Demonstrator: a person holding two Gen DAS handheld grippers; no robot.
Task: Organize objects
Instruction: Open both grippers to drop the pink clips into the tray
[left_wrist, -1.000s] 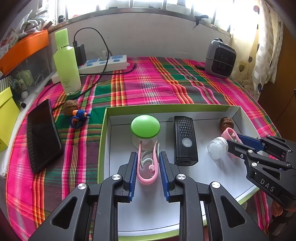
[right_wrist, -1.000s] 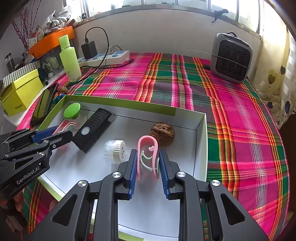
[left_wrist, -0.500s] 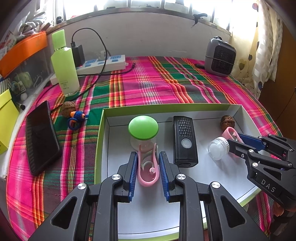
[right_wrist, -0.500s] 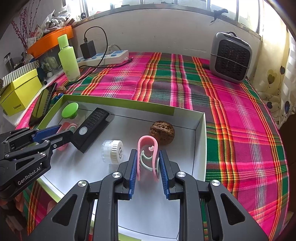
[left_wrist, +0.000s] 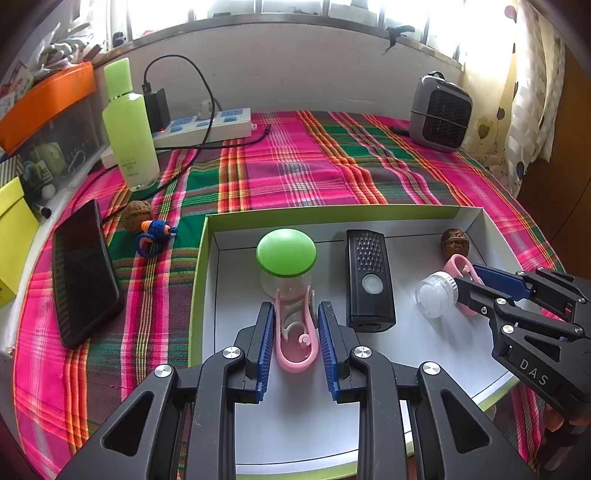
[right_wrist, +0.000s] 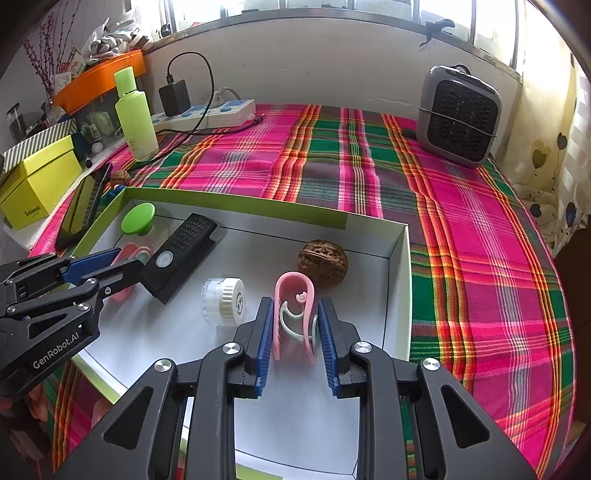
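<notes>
Both tongs (left_wrist: 296, 334) (right_wrist: 295, 330) straddle clips; box (right_wrist: 399, 280) wall near.

6 small objects lie in a white tray with a green rim (left_wrist: 207, 236).

A green-capped clear jar (left_wrist: 286, 254) stands upright at the far left, and a pink clip (left_wrist: 295, 332) lies flat just near of it, touching its base, between blue gripper pads. A black remote (left_wrist: 369, 280) lies lengthwise in the middle, its round button toward the near end. Right of it a clear jar with a white ribbed lid (right_wrist: 223, 301) lies on its side. A second pink clip (right_wrist: 294, 314) stands on edge, loop pointing far, with a brown walnut (right_wrist: 323, 262) just beyond it near the tray's right wall.
</notes>
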